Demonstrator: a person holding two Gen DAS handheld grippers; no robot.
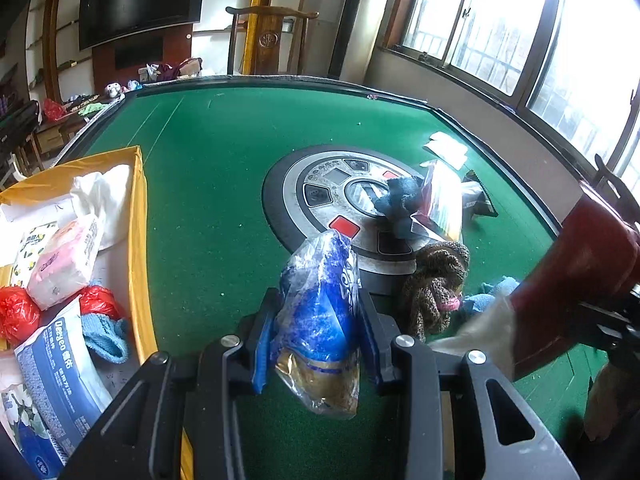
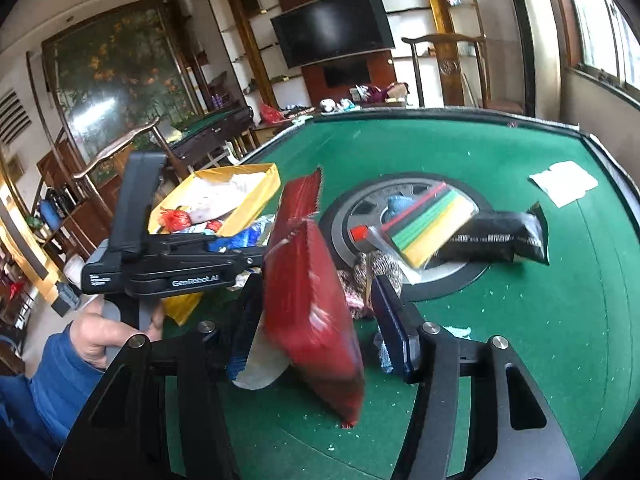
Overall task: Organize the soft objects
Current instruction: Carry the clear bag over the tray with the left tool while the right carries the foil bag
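Blue bag [image 1: 320, 320] is sitting pinched in the left gripper [image 1: 316, 340] above the worktop [image 1: 208, 168], box [image 1: 136, 216] to its left, while the red pouch [image 2: 312, 312] is leaning loose between the right gripper's [image 2: 320, 332] parted jaws.

Green felt table [image 1: 224, 152], yellow box [image 1: 138, 216] at its left edge, black packet [image 2: 496, 238], white paper [image 2: 564, 182], knitted bundle [image 1: 434, 284]
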